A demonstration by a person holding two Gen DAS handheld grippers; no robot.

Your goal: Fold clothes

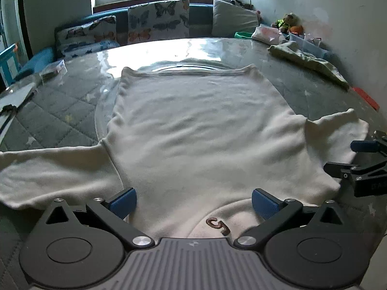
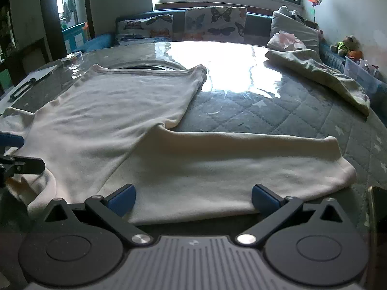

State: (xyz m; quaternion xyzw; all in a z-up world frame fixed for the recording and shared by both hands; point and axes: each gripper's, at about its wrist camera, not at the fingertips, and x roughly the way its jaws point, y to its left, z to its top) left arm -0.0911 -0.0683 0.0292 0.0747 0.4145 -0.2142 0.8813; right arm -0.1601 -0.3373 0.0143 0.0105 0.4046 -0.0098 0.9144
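A cream long-sleeved shirt (image 1: 200,125) lies flat on the quilted, plastic-covered table (image 1: 60,96), collar near me and hem at the far side, both sleeves spread out sideways. A brown mark (image 1: 217,224) shows inside the collar. My left gripper (image 1: 193,200) hovers over the collar area, open, its blue pads (image 1: 124,201) wide apart with nothing pinched. My right gripper (image 2: 193,198) stands open over the near edge of the right sleeve (image 2: 241,166), pads clear of the cloth. Each gripper shows at the edge of the other's view: right gripper (image 1: 348,157), left gripper (image 2: 14,154).
A crumpled pale green garment (image 2: 319,72) lies at the table's far right, beside a clear plastic bin (image 2: 360,72). A clipboard (image 2: 31,82) and a small clear box (image 2: 72,58) sit at the far left. Butterfly cushions (image 2: 215,24) line a bench behind the table.
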